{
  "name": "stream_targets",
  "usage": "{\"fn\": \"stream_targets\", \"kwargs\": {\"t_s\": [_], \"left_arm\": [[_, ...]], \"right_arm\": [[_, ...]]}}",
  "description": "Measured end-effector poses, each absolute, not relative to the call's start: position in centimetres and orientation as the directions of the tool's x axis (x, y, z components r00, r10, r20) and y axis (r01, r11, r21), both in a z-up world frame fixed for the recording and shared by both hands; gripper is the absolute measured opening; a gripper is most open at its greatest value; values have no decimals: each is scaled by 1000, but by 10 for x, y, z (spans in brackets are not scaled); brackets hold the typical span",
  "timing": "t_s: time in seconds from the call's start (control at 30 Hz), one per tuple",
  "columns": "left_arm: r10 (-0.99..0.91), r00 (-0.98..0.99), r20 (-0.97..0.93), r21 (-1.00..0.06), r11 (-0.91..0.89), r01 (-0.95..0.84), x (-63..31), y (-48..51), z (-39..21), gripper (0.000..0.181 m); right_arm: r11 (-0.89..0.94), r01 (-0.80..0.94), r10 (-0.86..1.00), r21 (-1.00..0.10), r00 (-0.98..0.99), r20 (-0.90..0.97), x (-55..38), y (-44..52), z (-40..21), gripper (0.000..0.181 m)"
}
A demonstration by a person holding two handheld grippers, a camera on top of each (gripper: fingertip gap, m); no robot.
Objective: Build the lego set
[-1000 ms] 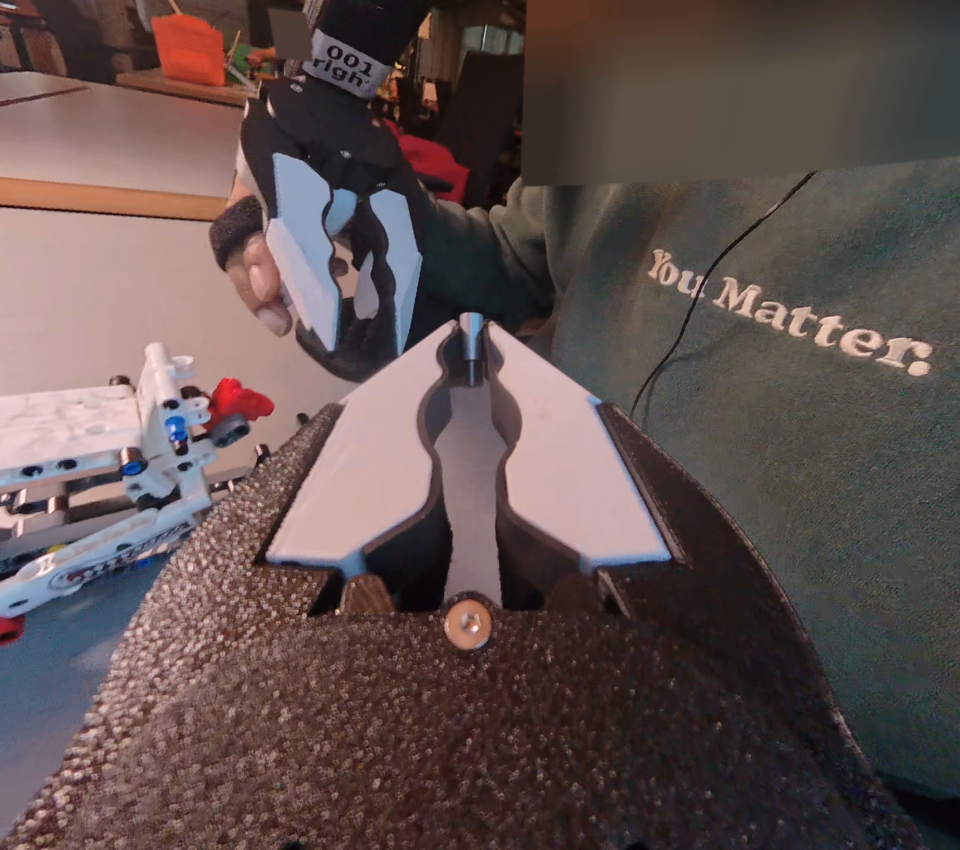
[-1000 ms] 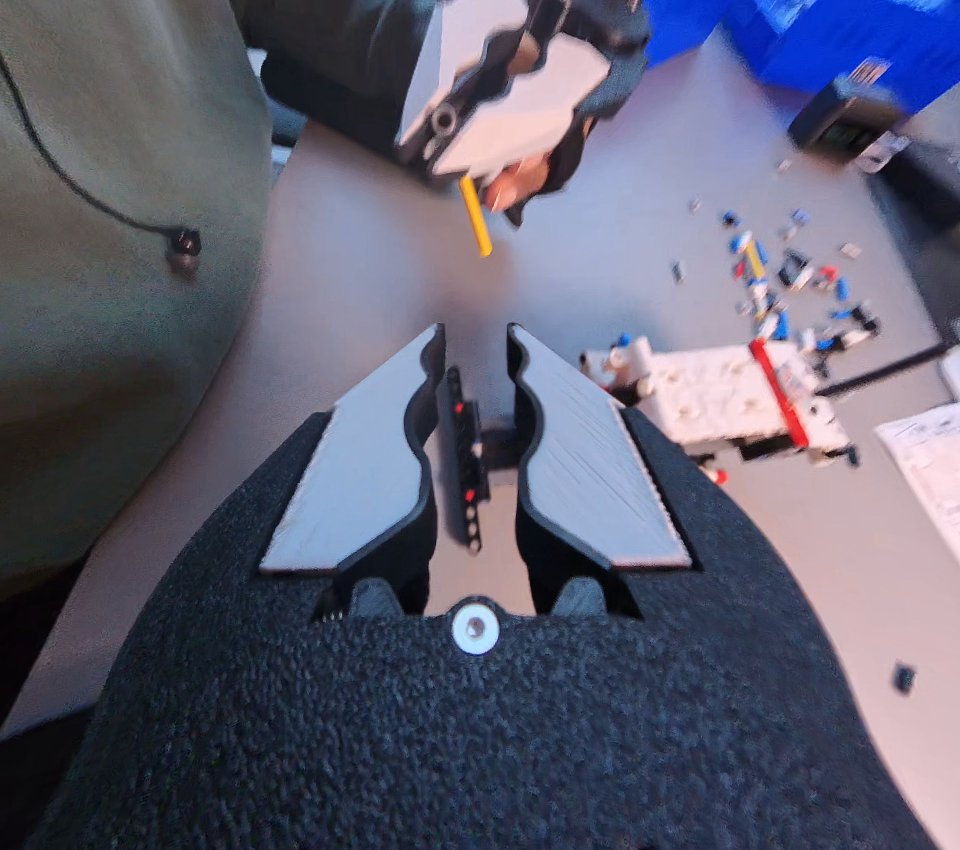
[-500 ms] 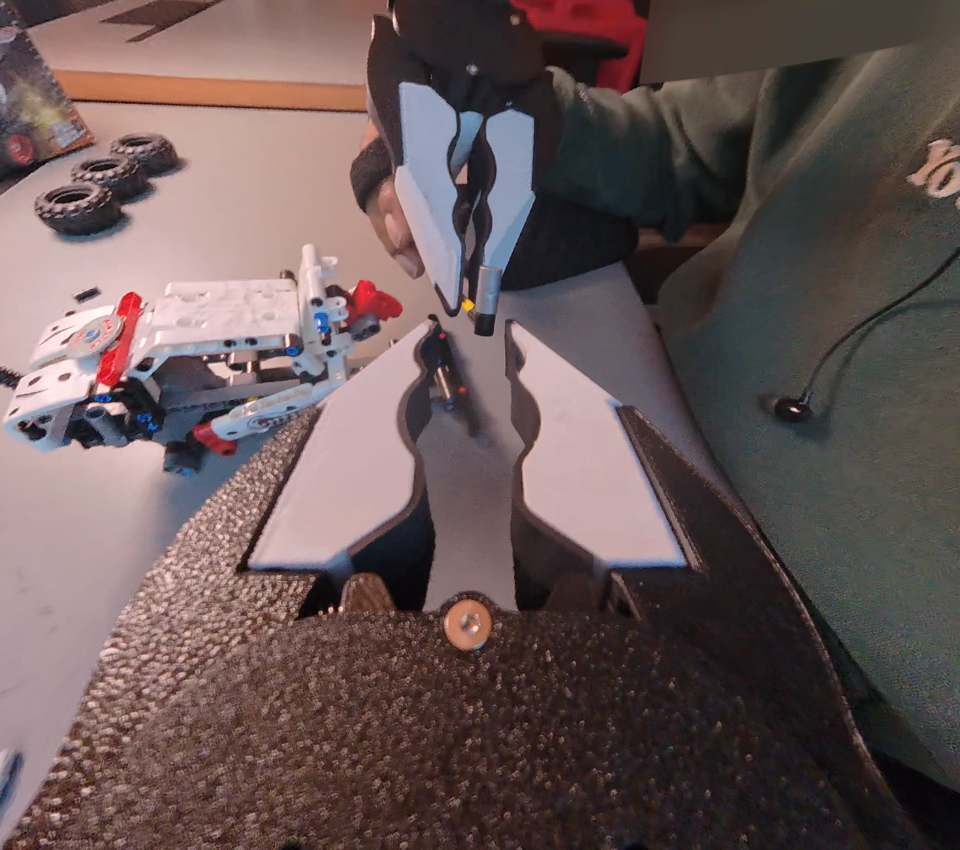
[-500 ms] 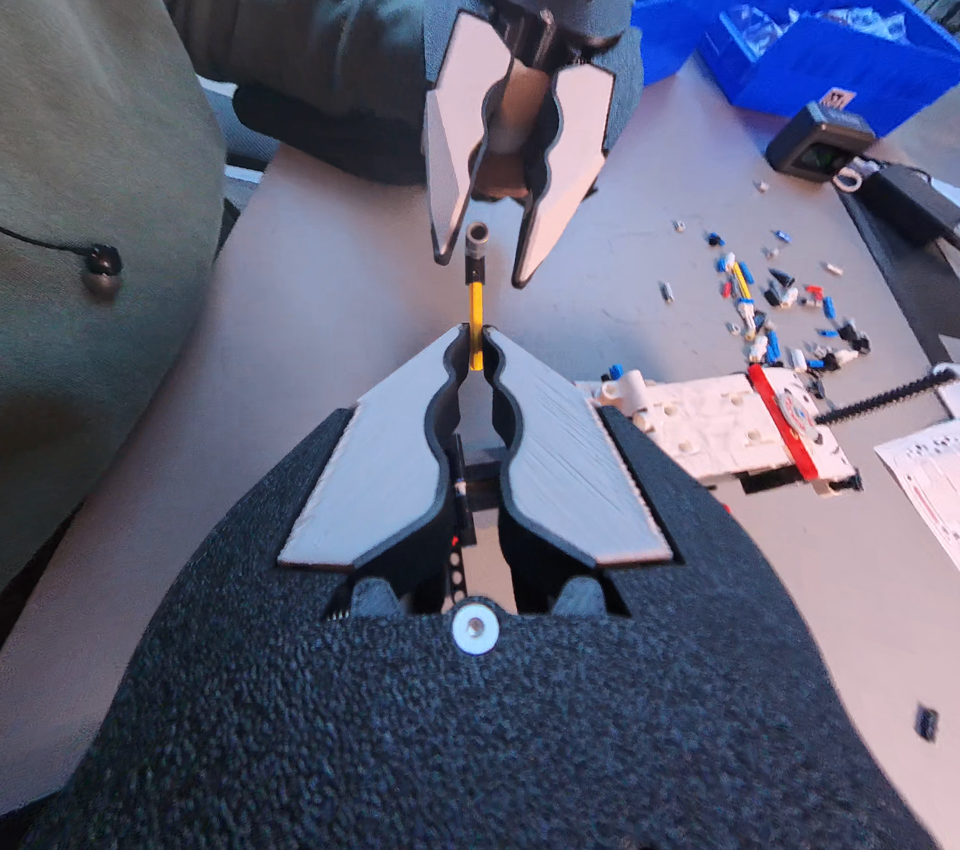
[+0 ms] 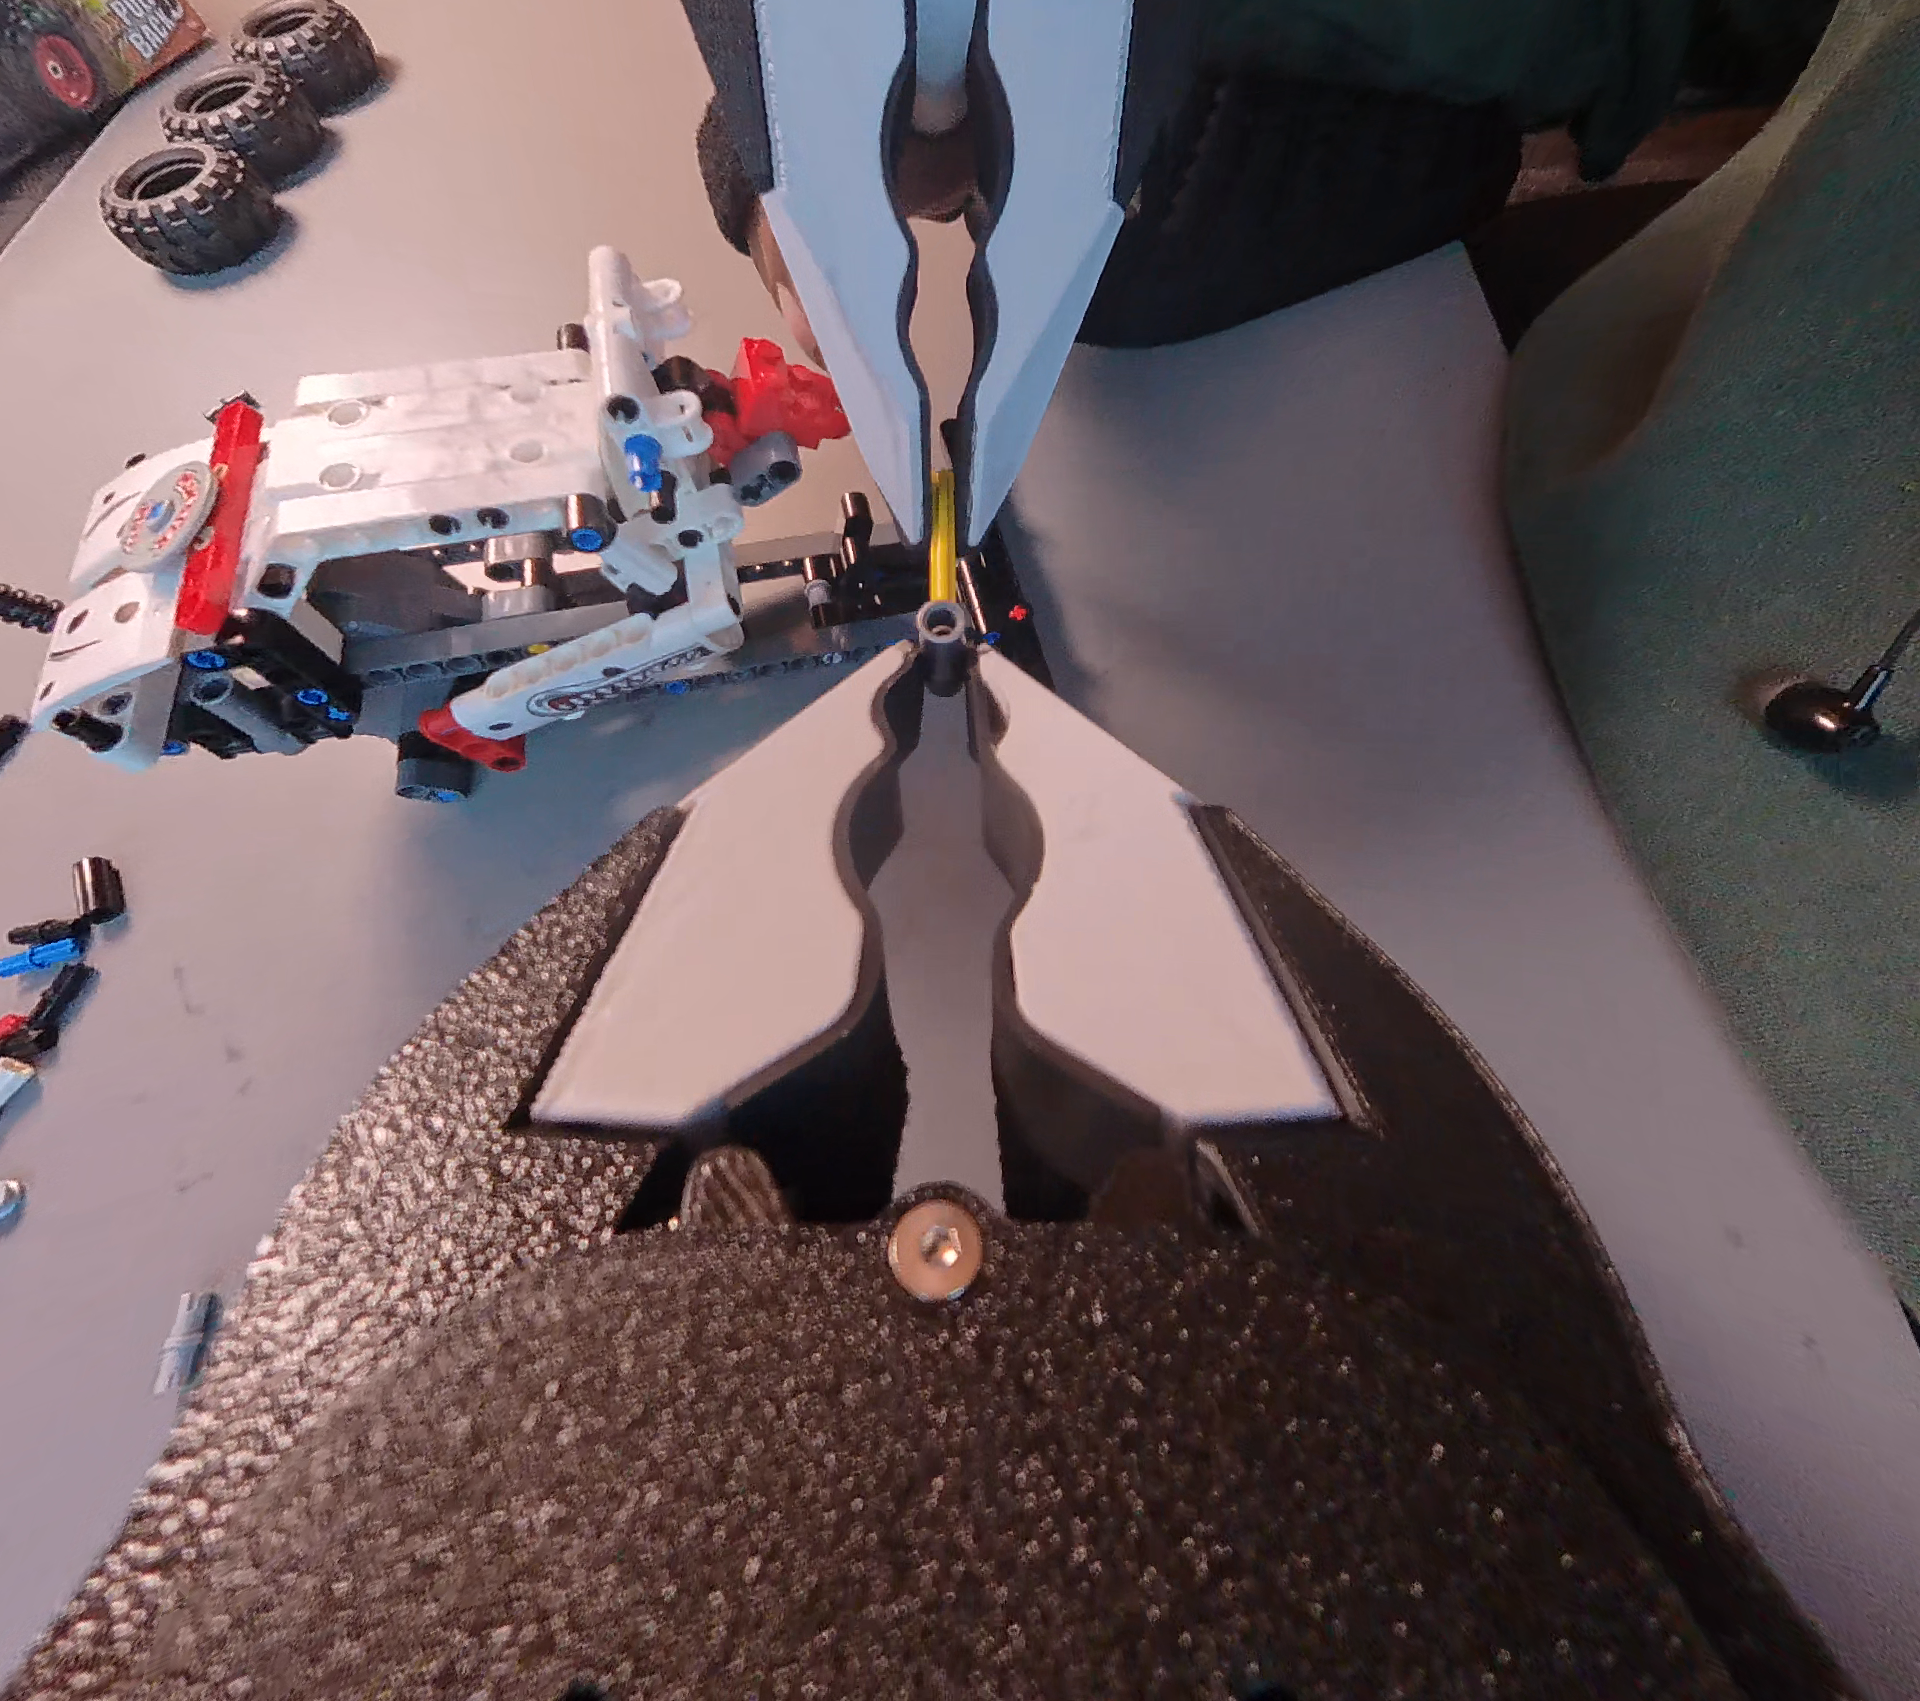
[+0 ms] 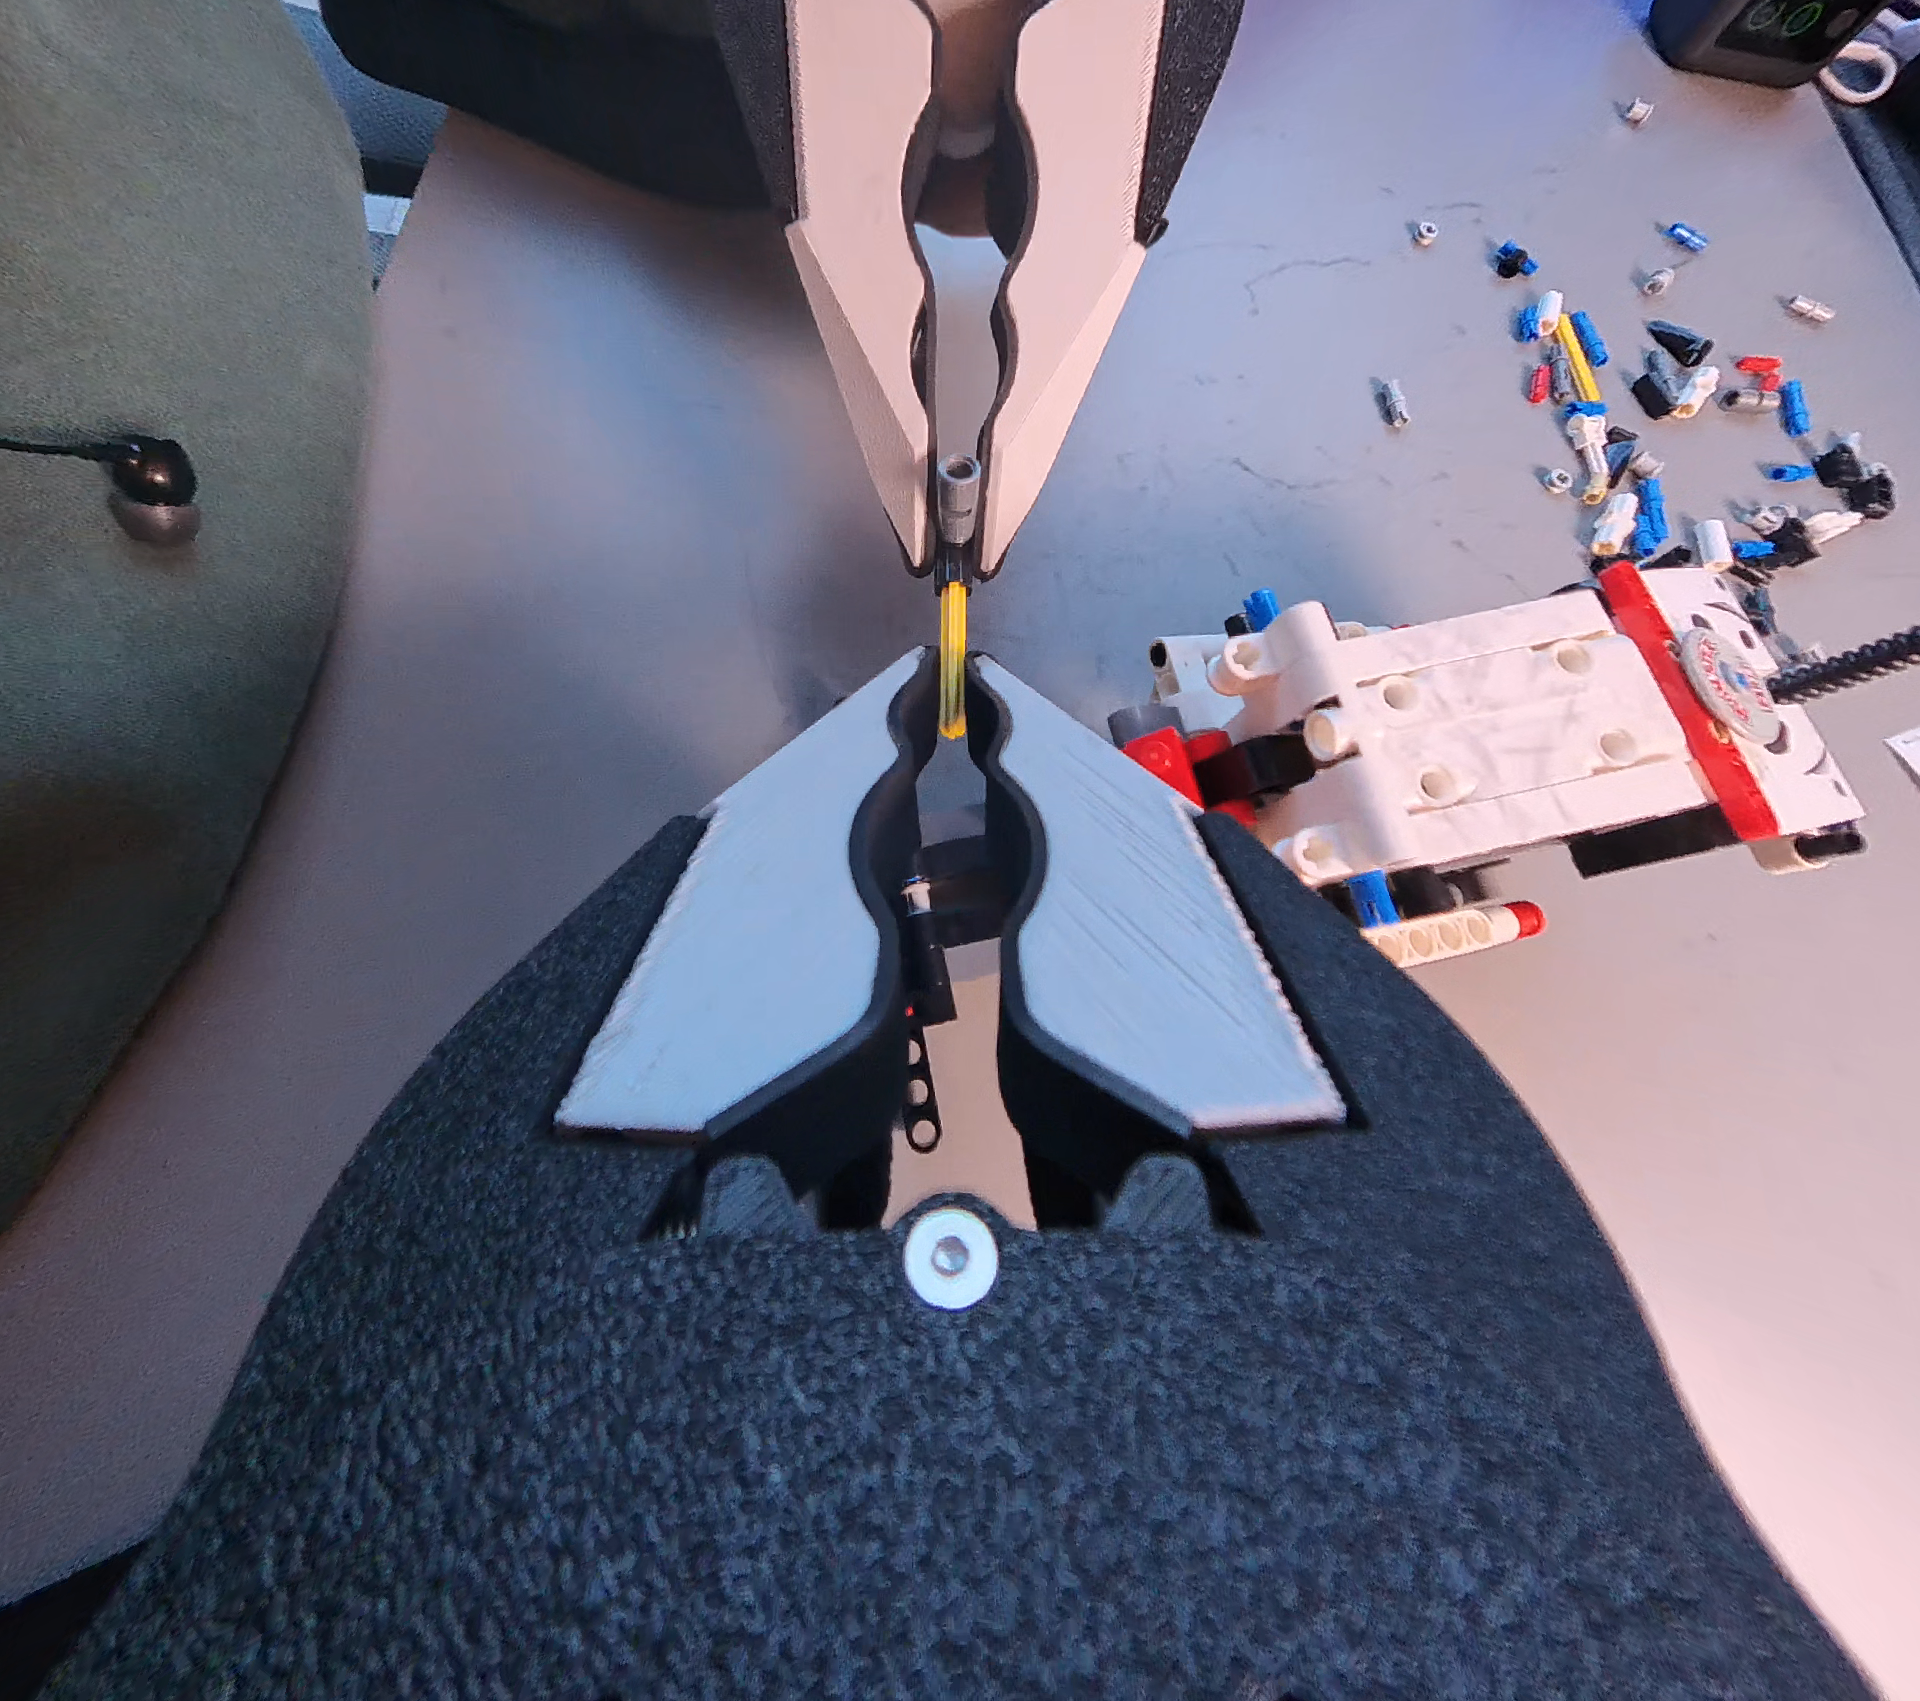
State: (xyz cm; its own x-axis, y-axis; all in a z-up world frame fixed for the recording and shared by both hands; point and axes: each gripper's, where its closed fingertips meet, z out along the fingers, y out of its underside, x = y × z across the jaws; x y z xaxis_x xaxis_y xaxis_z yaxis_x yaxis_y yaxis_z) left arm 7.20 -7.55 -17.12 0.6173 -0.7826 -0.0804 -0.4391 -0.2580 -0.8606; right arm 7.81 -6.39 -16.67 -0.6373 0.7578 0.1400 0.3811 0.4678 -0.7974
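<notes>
Above the table (image 6: 1351, 145), the right gripper (image 6: 951, 662) pinches a yellow axle (image 6: 952, 654) whose long axis points straight at the grey connector (image 6: 958, 498) clamped in the facing left gripper (image 5: 943, 652), tip to tip, the axle apparently entering the connector's bore.

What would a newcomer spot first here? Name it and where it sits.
The two grippers meeting tip to tip mid-frame: the right gripper pinches a thin yellow axle, whose far end sits in a small grey connector held by the left gripper. Beside them on the grey table lies the half-built white and red lego vehicle, with three black tyres beyond it.
</notes>
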Motion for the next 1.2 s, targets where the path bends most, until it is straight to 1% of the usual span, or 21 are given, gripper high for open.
{"fn": "stream_targets", "kwargs": {"t_s": [0.13, 0.23, 0.37, 0.43, 0.53, 0.63, 0.73, 0.8, 0.83, 0.9, 1.0, 1.07, 1.17, 1.2], "left_arm": [[-783, 620, -43, -882, -262, -391, 72, -74, -169, 7], [-791, 610, 51, -901, -299, -313, 73, -75, -167, 7], [-795, 545, 268, -893, -418, -170, 77, -80, -164, 6], [-797, 519, 307, -888, -437, -146, 78, -82, -162, 7], [-793, 511, 333, -882, -453, -128, 77, -83, -160, 16], [-785, 467, 407, -863, -498, -87, 79, -87, -155, 22], [-753, 461, 470, -840, -541, -27, 78, -84, -151, 22], [-730, 452, 512, -822, -570, 11, 78, -82, -149, 19], [-722, 450, 526, -816, -577, 28, 78, -81, -148, 15], [-716, 439, 543, -810, -584, 48, 78, -82, -145, 8], [-696, 425, 579, -788, -611, 72, 78, -82, -144, 7], [-671, 381, 636, -753, -647, 119, 77, -82, -140, 7], [-614, 281, 738, -672, -706, 223, 73, -81, -130, 7], [-595, 238, 767, -641, -725, 253, 71, -80, -126, 7]], "right_arm": [[462, 342, 757, -818, -633, 162, 77, -62, -163, 4], [431, 315, 756, -845, -637, 148, 77, -63, -159, 4], [354, 327, 751, -876, -657, 58, 80, -67, -155, 4], [303, 352, 748, -886, -663, -8, 82, -68, -154, 4], [220, 387, 747, -895, -657, -100, 83, -66, -149, 4], [172, 413, 746, -894, -648, -155, 83, -64, -149, 4], [127, 429, 734, -894, -647, -206, 84, -64, -147, 4], [93, 431, 723, -897, -649, -237, 83, -66, -143, 3], [80, 433, 717, -898, -651, -250, 83, -67, -141, 3], [77, 441, 721, -894, -644, -255, 82, -67, -142, 4], [72, 443, 722, -893, -641, -260, 82, -68, -142, 3], [59, 430, 718, -901, -645, -261, 81, -68, -138, 3], [91, 318, 751, -944, -645, -144, 76, -67, -127, 4], [126, 259, 757, -958, -649, -76, 75, -69, -122, 10]]}}
